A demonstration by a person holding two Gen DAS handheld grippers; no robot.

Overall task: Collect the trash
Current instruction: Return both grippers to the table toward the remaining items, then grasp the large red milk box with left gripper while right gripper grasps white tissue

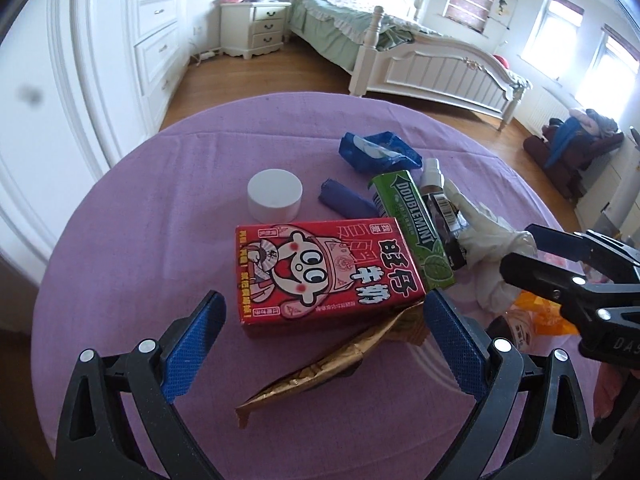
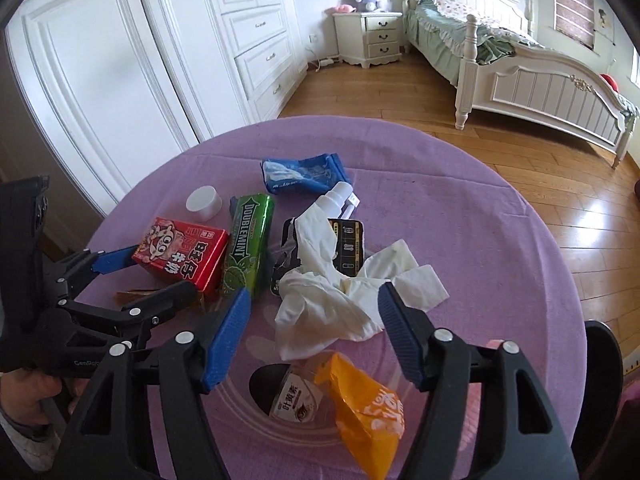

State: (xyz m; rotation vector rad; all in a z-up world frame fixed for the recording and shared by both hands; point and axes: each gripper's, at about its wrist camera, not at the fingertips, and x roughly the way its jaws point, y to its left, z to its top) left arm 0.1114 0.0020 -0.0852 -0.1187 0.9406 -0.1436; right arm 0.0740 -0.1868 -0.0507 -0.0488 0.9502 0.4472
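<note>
Litter lies on a round table under a purple cloth (image 1: 152, 240). My left gripper (image 1: 324, 304) is open, its blue fingers either side of the near end of a red milk carton (image 1: 328, 276), above a gold wrapper (image 1: 320, 372). A green Doublemint pack (image 1: 416, 228) leans against the carton. My right gripper (image 2: 314, 296) is open over a crumpled white tissue (image 2: 332, 308), its pads apart from it. An orange packet (image 2: 364, 408) and a small sealed cup (image 2: 288, 396) lie just below it. From the right wrist, the left gripper (image 2: 166, 270) shows beside the carton (image 2: 180, 254).
Farther back on the cloth are a white cap (image 1: 274, 194), a blue wrapper (image 1: 380, 150), a purple scrap (image 1: 346, 202) and a spray bottle (image 1: 436, 200). A dark packet (image 2: 348, 248) lies under the tissue. Beyond are a wooden floor, a bed (image 2: 540, 80) and a white wardrobe (image 2: 100, 80).
</note>
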